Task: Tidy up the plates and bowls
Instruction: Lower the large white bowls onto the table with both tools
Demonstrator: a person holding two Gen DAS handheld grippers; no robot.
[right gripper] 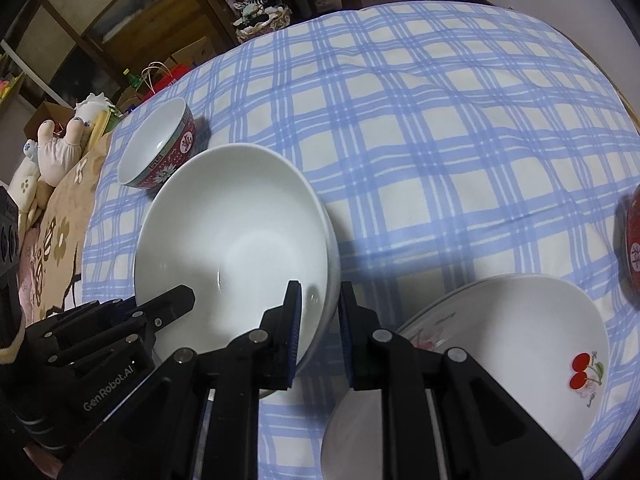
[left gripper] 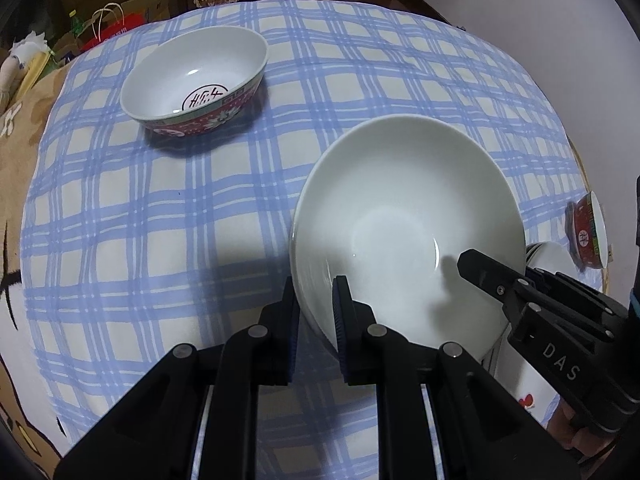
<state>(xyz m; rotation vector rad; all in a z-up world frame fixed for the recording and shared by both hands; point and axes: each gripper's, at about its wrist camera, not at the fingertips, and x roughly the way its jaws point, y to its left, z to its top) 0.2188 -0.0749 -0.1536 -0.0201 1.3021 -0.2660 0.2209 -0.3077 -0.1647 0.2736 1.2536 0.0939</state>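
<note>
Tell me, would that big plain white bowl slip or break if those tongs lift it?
The white bowl looks glazed and glossy, so probably slippery. The left tongs and right tongs each straddle its thin rim on opposite sides, which should steady it. It looks like stiff ceramic: likely heavy, and breakable if dropped.
</note>
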